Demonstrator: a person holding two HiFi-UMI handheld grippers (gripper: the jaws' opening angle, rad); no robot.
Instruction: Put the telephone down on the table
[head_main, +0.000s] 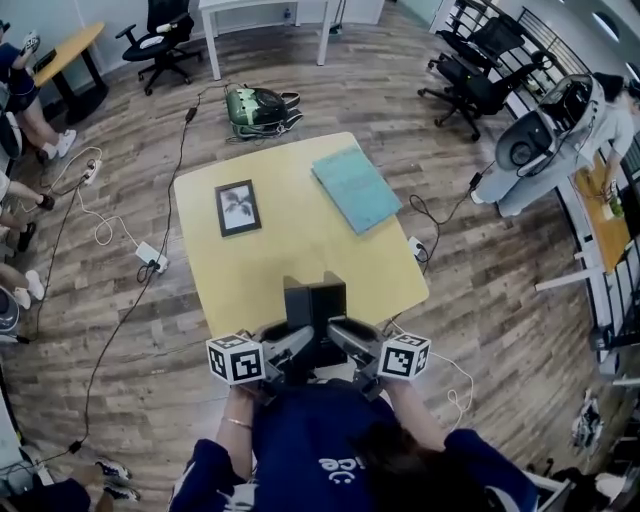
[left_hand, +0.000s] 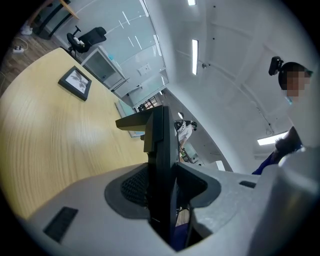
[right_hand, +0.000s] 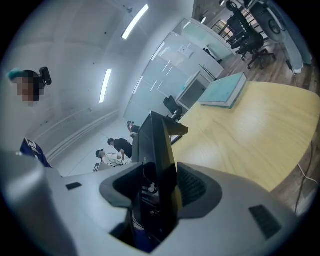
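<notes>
The black telephone (head_main: 315, 298) hangs upright over the near edge of the yellow table (head_main: 290, 250), held from both sides. My left gripper (head_main: 292, 346) is shut on its left side and my right gripper (head_main: 342, 340) on its right side. In the left gripper view the telephone (left_hand: 159, 135) is a dark slab clamped edge-on between the grey jaws of the left gripper (left_hand: 162, 186). The right gripper view shows the same telephone (right_hand: 152, 140) pinched in the right gripper (right_hand: 157, 187). Whether its underside touches the table is hidden.
A framed picture (head_main: 237, 207) lies on the table's left half and a teal folder (head_main: 356, 187) at its far right corner. A green backpack (head_main: 260, 108) sits on the floor beyond the table. Cables and a power strip (head_main: 150, 258) run along the floor at left. Office chairs (head_main: 480, 75) stand at the far right.
</notes>
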